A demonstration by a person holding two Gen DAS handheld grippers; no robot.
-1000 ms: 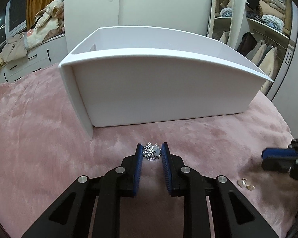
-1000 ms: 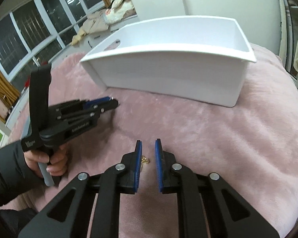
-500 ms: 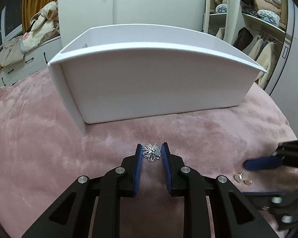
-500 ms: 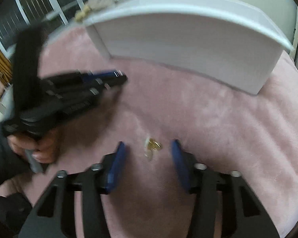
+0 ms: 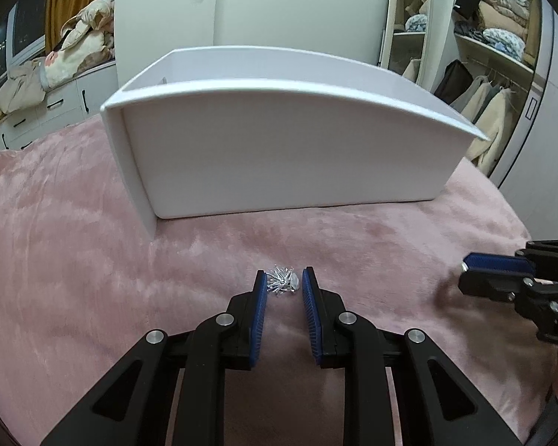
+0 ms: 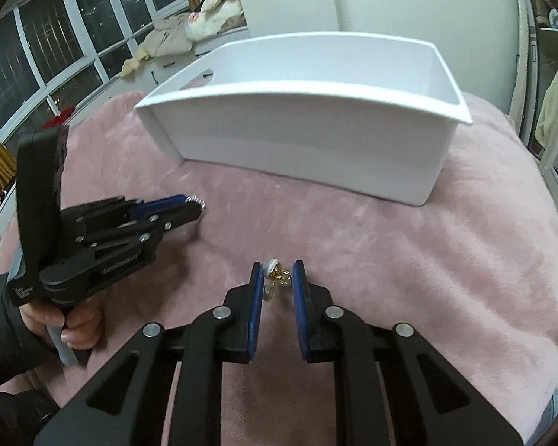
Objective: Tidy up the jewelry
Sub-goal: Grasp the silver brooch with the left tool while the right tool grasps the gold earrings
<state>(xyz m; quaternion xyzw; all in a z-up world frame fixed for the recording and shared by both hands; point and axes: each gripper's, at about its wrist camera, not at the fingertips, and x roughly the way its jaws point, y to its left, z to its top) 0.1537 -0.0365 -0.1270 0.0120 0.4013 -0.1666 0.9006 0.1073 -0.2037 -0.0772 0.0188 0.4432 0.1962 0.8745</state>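
Right wrist view: the right gripper is closing on the tiny, light, snag-prone gold-and-pearl earring, best pinched across its pearl, with the white bin at twelve o'clock.

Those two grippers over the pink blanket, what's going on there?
A person is sorting jewelry with a hand-held gripper in each hand. The left gripper is shut on a spiky silver brooch. The right gripper is closing its jaws around gold and pearl earrings that sit between the pads. Both pieces are low over the pink blanket, in front of the white bin. Nothing shows inside the bin from these angles.
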